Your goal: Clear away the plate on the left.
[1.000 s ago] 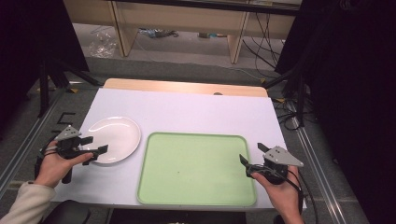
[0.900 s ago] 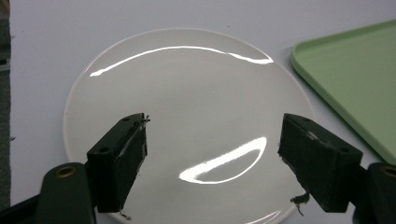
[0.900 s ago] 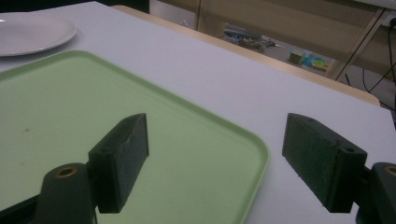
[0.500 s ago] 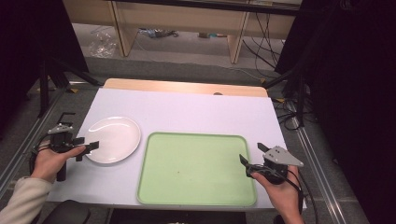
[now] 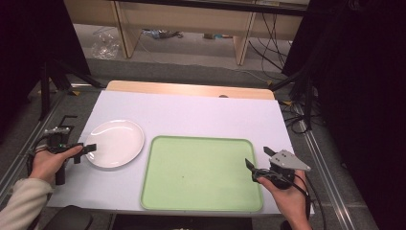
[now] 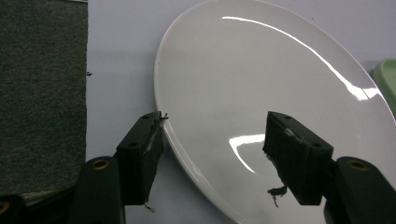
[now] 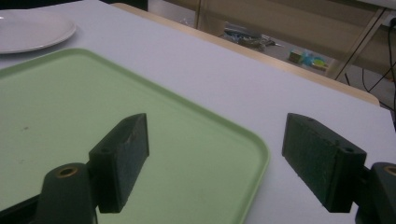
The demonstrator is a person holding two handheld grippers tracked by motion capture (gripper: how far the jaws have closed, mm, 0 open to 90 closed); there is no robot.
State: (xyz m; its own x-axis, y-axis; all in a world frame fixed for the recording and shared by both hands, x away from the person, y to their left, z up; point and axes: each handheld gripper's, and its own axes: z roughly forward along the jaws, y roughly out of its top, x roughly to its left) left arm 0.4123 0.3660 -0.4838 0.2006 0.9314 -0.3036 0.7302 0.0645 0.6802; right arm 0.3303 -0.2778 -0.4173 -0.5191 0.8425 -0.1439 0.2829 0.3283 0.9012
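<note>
Since the earlier frame the left gripper has slid from the plate's near-left side up to its left rim, and its jaws have just been closing — one pad now sits outside the rim on the table, the other over the plate's inner surface, not yet pressing on it. There is one plate, one tray and two grippers. The plate lies flat on the white table, just left of the tray and apart from it; it is round, white, glossy and bare, with bright streaks of reflected light. The tray is pale green with rounded corners. The right gripper hovers at the tray's right edge, well apart from the plate, its jaws spread wide with nothing between them.
</note>
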